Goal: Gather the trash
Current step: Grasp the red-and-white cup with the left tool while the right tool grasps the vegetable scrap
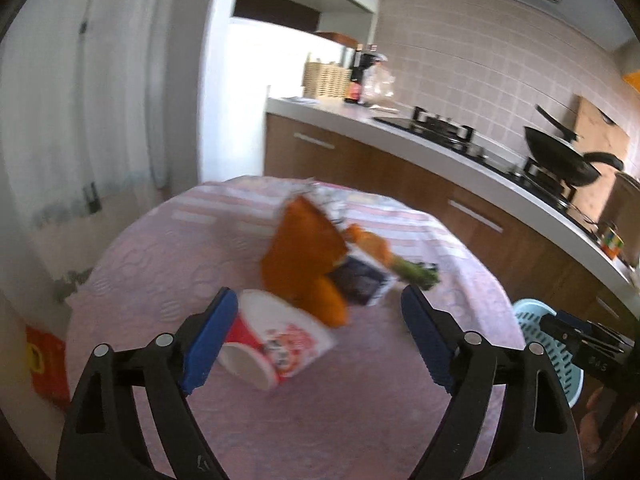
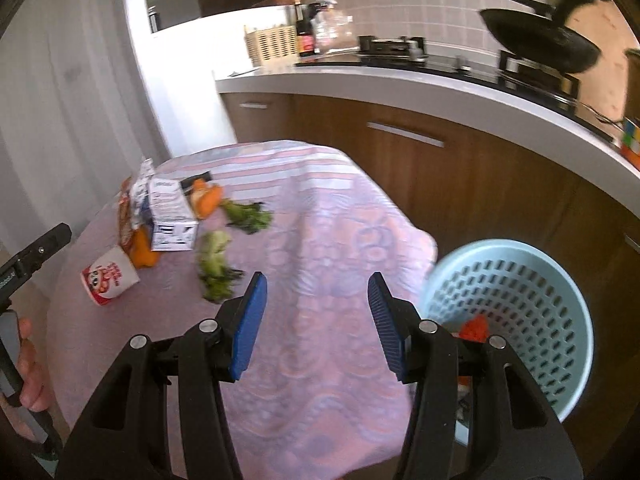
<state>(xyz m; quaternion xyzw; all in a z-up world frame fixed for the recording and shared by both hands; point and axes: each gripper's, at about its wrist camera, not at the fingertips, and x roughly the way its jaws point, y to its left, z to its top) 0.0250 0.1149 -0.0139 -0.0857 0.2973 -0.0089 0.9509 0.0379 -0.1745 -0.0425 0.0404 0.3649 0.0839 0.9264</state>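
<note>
Pale-blue perforated basket (image 2: 520,312) standing just beside the table (image 2: 320,240), at its right edge; a red item (image 2: 474,328) lies inside, otherwise partly hidden by the right gripper (image 2: 316,320), whose jaws are spread apart over bare cloth. Left gripper (image 1: 316,332), jaws likewise apart, nothing between the pads, hovers near a tipped red-and-white paper cup (image 1: 276,344). Remaining trash on the tablecloth: orange wrapper (image 1: 300,252), white carton (image 2: 172,216), orange peel (image 2: 206,198) and leafy vegetable scraps (image 2: 216,264).
</note>
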